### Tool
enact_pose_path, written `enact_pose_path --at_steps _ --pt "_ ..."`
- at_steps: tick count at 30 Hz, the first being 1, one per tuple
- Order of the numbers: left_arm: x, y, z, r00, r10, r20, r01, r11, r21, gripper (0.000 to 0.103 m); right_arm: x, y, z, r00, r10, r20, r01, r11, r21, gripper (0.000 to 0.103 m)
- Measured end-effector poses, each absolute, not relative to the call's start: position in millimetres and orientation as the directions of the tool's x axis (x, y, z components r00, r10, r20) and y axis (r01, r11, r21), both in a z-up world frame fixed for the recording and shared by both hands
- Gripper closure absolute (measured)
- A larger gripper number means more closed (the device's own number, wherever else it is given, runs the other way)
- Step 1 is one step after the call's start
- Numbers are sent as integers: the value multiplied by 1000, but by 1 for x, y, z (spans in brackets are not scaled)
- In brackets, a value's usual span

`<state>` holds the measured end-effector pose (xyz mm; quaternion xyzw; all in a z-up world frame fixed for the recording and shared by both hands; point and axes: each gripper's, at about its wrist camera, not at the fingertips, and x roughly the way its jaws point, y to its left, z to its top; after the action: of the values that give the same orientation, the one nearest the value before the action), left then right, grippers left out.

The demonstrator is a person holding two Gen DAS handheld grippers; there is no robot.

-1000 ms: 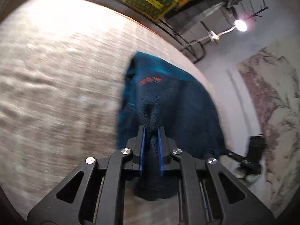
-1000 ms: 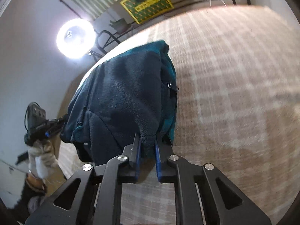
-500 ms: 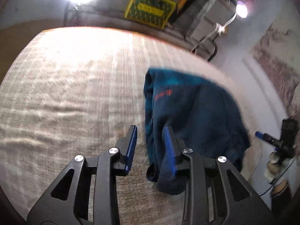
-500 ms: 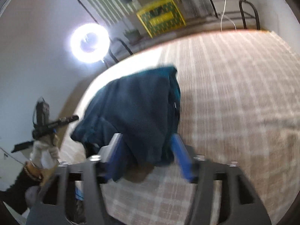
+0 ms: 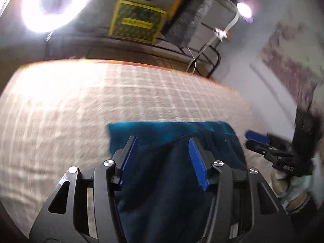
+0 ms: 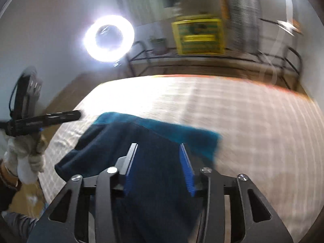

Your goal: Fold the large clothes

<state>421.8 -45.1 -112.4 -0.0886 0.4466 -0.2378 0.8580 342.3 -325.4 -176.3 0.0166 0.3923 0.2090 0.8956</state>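
The dark blue fleece garment [image 5: 174, 174] is seen lying on the checked bed cover [image 5: 101, 101], bunched near the near edge, with a teal band [image 5: 162, 129] of it exposed along its far side.

One second earlier, a pinch of fleece was clamped in each hand-held gripper. That grip has since been released. The jaws of the left hand-held gripper [image 5: 164, 160] have just been opening and now stand apart; fleece is visible between the blue pads [image 5: 197, 166], but no pad is seen pressing on it. The jaws of the right hand-held gripper [image 6: 159, 166] were opened wide and have just been closing again; they remain parted, with fleece below and between them and no contact evident. In the left wrist view the right unit [image 5: 261, 143] is seen off to the right of the garment, held in a gloved hand [image 5: 289, 184].

Both views are motion-blurred, and the garment sits lower in each than before, consistent with withdrawal upward and backward.

Judgement: one fold is taken as laid down and released. The garment is still loosely heaped, so a further fold or smoothing pass is probably required, with a fresh grasp on an edge.
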Motion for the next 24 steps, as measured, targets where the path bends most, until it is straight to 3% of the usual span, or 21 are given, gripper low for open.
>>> enact_pose_path --at_steps 4,7,12,18,22,24 --pt "437 -89 -150 417 -366 -832 393 898 -198 50 371 -283 -201 540 312 -782 -423 903 68 66" --pt "440 -80 -180 395 -415 -820 396 882 -256 50 379 -275 -230 480 262 -837 -440 898 29 65" --pt "435 -71 -183 403 -468 -786 405 862 -305 50 372 -282 -236 490 272 -828 -441 897 34 65" --pt "390 -20 -148 467 -546 -696 351 837 -421 50 329 -332 -199 522 400 -753 -391 897 206 66" --pt "361 4 -178 418 -521 -745 300 853 -428 59 286 -361 -216 481 444 -756 -358 887 293 66" --pt "356 12 -208 386 -532 -754 261 847 -464 56 273 -368 -240 451 422 -786 -330 898 293 66"
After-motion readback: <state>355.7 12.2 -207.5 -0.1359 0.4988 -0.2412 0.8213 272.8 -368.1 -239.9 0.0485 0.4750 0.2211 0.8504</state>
